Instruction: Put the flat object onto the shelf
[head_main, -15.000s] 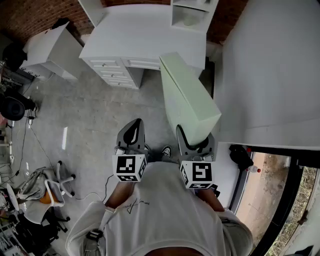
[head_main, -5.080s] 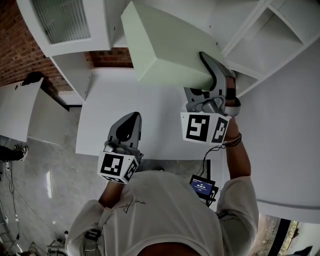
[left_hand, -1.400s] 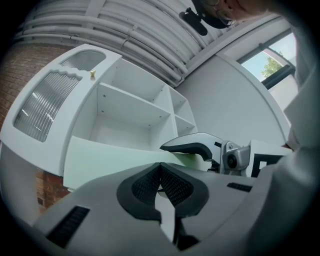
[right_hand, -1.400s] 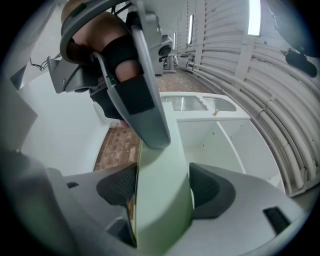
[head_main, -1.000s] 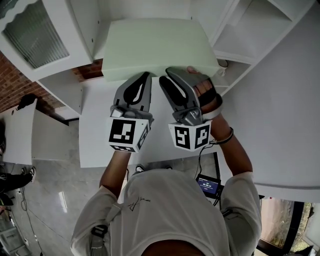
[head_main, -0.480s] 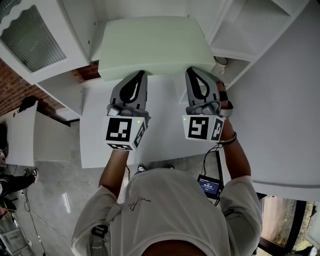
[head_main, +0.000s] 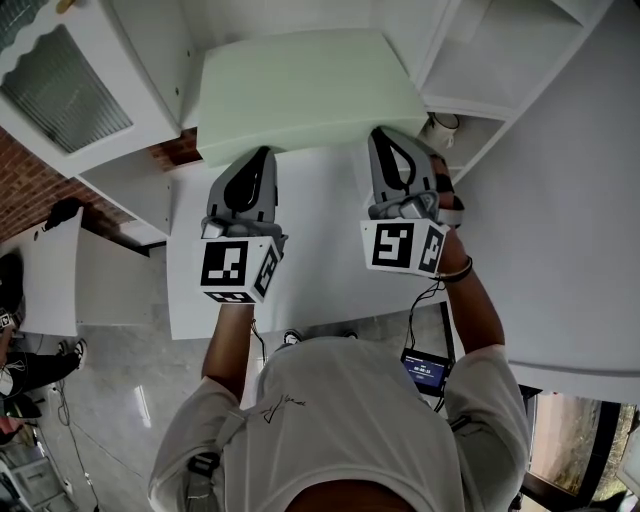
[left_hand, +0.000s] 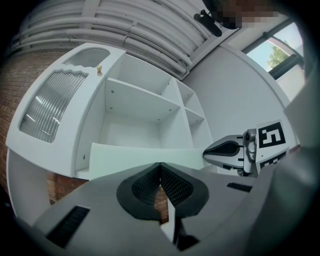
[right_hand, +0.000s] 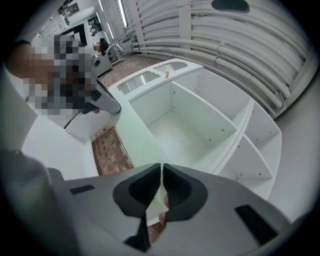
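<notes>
The left gripper (head_main: 260, 155) and right gripper (head_main: 387, 137), jaws together on nothing, sit just outside the shelf (right_hand: 180, 132); the pale green slab (head_main: 300, 85) lies on the shelf, front edge jutting out; probably light, soft foam, best pinched along that edge.

Slab (head_main: 300, 90) covered the shelf (head_main: 160, 50) floor side to side; space was open above it; divider (head_main: 440, 40) walled off the right

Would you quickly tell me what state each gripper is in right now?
Left gripper: closed, holding nothing.
Right gripper: closed, holding nothing.
</notes>
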